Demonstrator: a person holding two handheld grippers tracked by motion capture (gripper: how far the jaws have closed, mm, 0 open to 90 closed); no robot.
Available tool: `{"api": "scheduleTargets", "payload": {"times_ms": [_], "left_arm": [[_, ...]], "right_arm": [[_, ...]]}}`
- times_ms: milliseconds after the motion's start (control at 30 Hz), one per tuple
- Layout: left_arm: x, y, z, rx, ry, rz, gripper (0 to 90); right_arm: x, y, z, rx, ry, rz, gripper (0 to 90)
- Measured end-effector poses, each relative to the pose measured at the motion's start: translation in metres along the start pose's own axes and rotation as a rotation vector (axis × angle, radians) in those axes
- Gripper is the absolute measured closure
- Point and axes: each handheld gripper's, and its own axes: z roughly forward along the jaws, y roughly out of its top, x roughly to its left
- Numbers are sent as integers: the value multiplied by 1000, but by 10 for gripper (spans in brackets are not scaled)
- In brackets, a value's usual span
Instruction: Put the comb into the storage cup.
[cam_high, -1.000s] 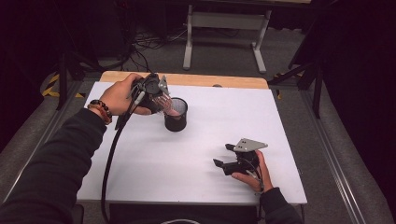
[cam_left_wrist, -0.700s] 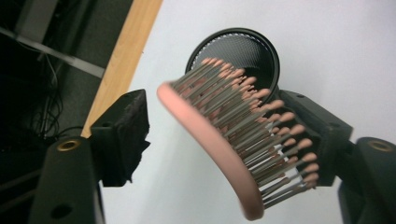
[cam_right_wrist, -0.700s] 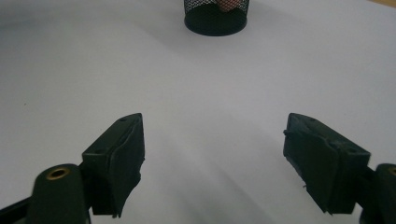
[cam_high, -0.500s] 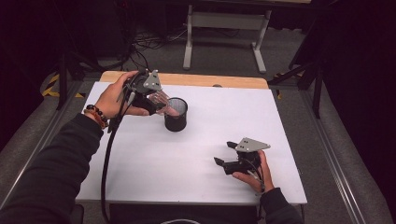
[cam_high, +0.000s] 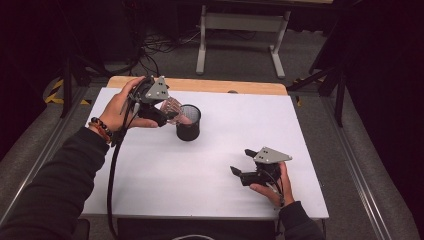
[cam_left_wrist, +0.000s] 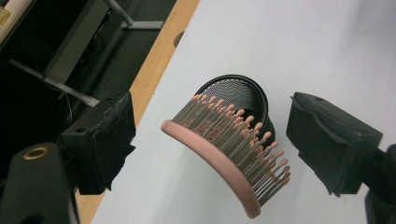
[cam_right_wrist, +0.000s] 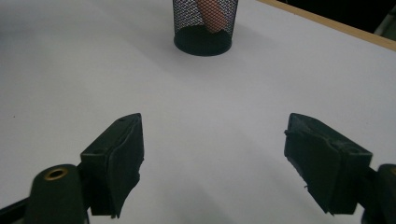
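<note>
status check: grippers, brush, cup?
Left gripper open, jaws either side of pink hairbrush, not gripping. Brush stands in black mesh cup. Right gripper open, idle on table.

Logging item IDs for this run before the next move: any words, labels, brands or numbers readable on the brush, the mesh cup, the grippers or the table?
None can be read.
Pink hairbrush: no print visible on its pad or bristles.
Black mesh cup: plain mesh, no label.
Left gripper and right gripper: bare black jaws, no markings legible.
White table: blank.
Yellow-black floor tape: stripes, no text.
</note>
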Motion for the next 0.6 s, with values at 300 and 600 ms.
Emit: {"api": "scheduleTargets", "payload": {"times_ms": [300,600], "left_arm": [[-3,-4,-6,-66,5,-26,147],[-7,-16,-12,-159,16,-71,101]], "right_arm": [[-1,2,-5,-23,-33,-14,205],[0,5,-10,-36,-59,-31,204]]}}
